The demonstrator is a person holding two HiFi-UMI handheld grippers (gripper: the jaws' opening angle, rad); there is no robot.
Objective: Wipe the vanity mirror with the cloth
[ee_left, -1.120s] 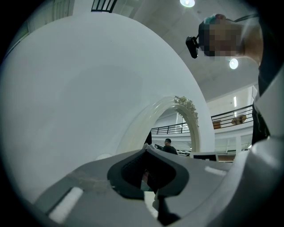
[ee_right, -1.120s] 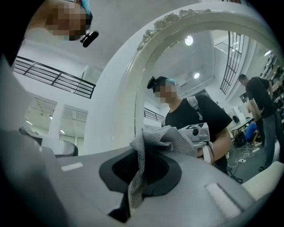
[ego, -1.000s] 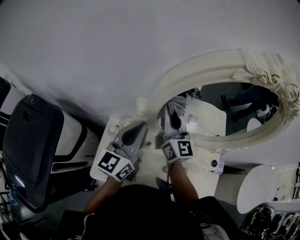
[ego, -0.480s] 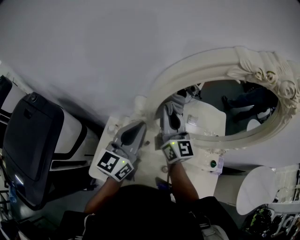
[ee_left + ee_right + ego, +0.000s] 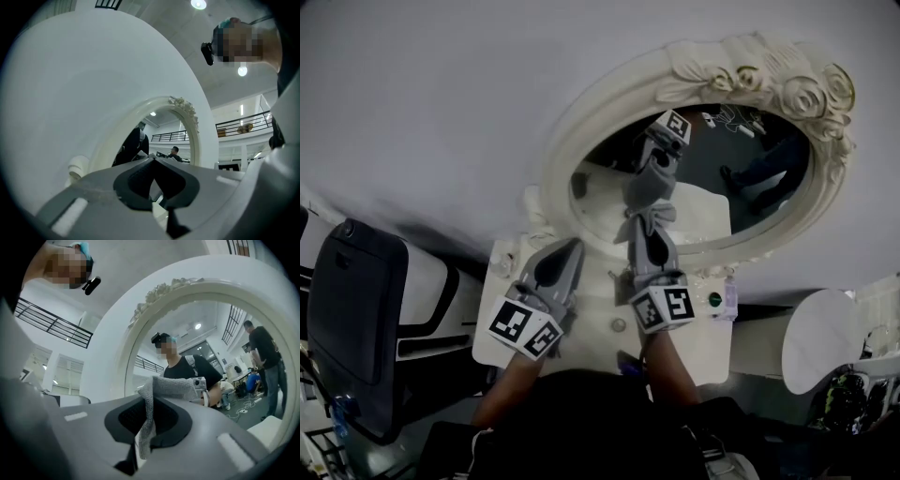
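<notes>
Two grippers here. The left gripper is nearest, over the white vanity top, jaws pressed together on nothing. The right gripper is pinched on the one grey cloth, bunched up at the glass of the single oval vanity mirror.

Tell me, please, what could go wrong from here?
1. The cloth hangs from the right gripper by a thin pinched strip, so it may slip out mid-wipe.
2. If it bunches aside, that gripper's hard tips could scrape the mirror.
3. The left gripper, shut and empty, sits near the frame and might bump it.
</notes>
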